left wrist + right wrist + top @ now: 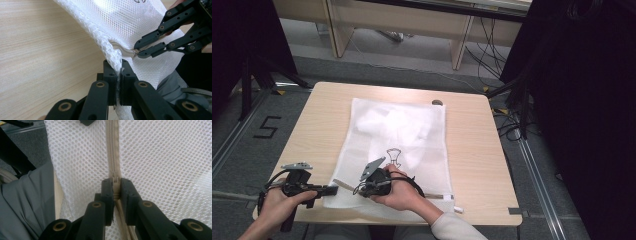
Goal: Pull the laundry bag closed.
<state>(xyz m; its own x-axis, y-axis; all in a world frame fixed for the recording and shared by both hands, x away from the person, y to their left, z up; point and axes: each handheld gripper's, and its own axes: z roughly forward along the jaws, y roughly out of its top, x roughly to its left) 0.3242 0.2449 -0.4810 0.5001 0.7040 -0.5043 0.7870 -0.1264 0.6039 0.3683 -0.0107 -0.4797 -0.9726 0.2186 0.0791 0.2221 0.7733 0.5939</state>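
Light wood table (472,150) on grey carpet floor (537,200). Floor marking "5" (266,127) at left. Pale wooden desk legs (460,42) behind, cables (484,50) trailing beneath. Black curtains (582,100) on both sides. Tripod legs (259,75) at left.

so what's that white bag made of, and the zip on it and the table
Mesh bag: white open-weave netting, likely synthetic; rows of small holes, slight sheen. Zip: beige tape with fine teeth, probably plastic coil; the puller looks metallic, hard to tell. Table: pale wood-grain top, matt, possibly laminate rather than solid wood.
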